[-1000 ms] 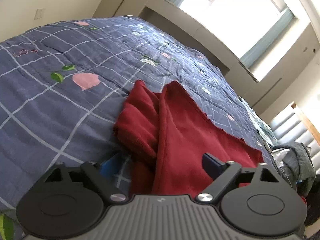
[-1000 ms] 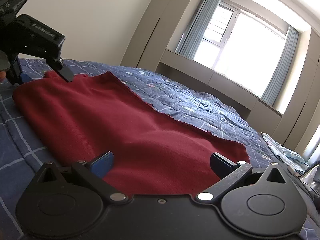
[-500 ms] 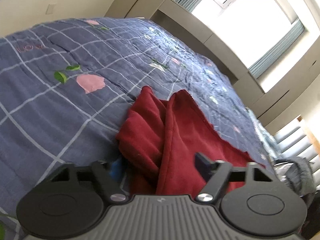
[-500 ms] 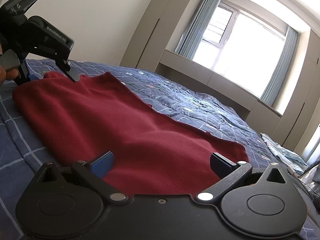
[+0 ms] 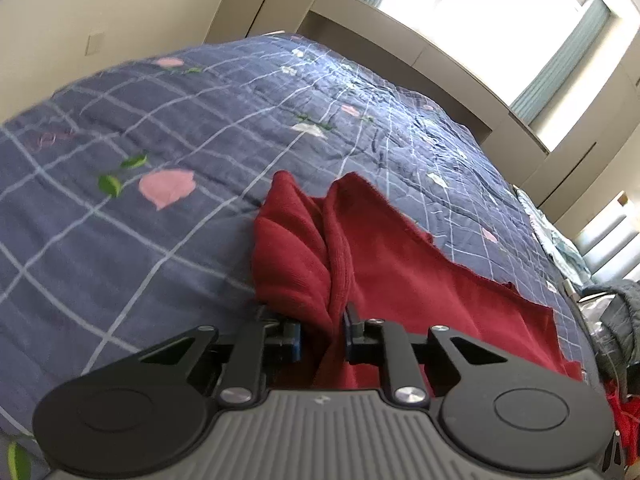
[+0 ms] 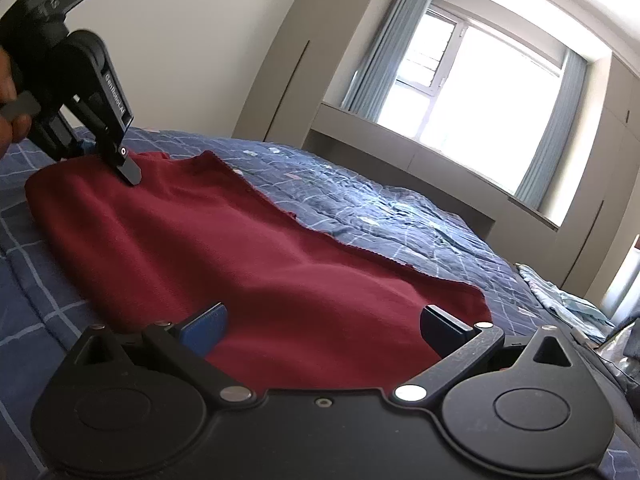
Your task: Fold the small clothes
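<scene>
The left gripper (image 5: 322,330) pinched a bunched fold of the red garment (image 5: 400,264) on the bed (image 5: 160,128) (plaid floral quilt), while the right gripper (image 6: 324,326) had its fingers spread wide over the cloth.

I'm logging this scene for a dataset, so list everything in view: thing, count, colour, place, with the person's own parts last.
red garment: one, dark red, spread on the bed, one end bunched.
quilt: one, blue-grey with a pale grid and pink flowers, covering the bed.
window: one, bright, far wall, blue-grey curtains beside it.
wardrobe doors: beige, beside the window.
grey clothing: one heap, at the bed's right edge.
left tongs: black with blue pads, shut on the red garment's bunched end.
right tongs: black with blue pads, open, over the garment's near edge.
hand: one, partly visible, holding the left tongs.
</scene>
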A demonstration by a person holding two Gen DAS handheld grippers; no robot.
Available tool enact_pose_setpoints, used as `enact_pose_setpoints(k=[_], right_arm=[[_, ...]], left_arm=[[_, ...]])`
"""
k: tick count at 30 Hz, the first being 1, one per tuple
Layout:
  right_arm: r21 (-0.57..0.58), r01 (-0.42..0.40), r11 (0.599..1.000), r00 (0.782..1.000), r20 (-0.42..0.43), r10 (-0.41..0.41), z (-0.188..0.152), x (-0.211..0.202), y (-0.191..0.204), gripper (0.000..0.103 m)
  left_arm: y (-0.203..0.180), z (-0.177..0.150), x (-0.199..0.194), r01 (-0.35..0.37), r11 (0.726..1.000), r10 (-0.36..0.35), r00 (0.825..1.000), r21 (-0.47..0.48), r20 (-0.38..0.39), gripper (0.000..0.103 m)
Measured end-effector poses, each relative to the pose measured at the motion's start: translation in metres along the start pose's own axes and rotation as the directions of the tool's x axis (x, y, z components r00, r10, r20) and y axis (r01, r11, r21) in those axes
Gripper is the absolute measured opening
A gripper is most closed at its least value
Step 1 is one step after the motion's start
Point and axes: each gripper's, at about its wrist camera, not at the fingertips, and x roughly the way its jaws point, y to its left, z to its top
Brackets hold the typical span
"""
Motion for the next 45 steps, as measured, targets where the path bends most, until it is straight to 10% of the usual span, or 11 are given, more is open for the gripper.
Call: enact_pose_setpoints(k=[9,16,24,32,39,45], right_arm=[[0.120,0.066,0.991,0.996,0.044,-0.072,-0.005,-0.015,-0.021,0.102],[0.202,0.260,0.944,0.964,-0.112,-0.241,-0.017,-0.018,-0.072,0.102],[0.310,0.430,0.848,0.901,-0.212,-0.379,-0.052,-0.050,-0.131,0.102],[0.460,0.488,0.741,0.869,-0.335,-0.364,-0.090,-0.052,-0.163,0.102],[0.547,0.489,0.679,0.871,-0.345,-0.350,-0.102,-0.052,-0.178,0.102],[0.543,0.492,0.681,0.869,-0.348,-0.351,-0.101,-0.049,-0.180,0.102]], left_arm=[[-0.078,0.020,-0.029,0.058,0.983,-0.065,0.997,0.173,0.038,0.018],[-0.172,0.017,-0.038,0.133,0.935,-0.150,0.988,0.330,0.028,0.017],[-0.285,-0.025,-0.007,0.248,0.850,-0.226,0.969,0.465,-0.103,0.017],[-0.327,-0.095,0.042,0.251,0.802,-0.122,0.957,0.543,-0.262,0.018],[-0.309,-0.104,0.041,0.375,0.806,-0.226,0.911,0.459,-0.346,0.059],[-0.299,-0.098,0.022,0.373,0.811,-0.262,0.920,0.450,-0.291,0.087]])
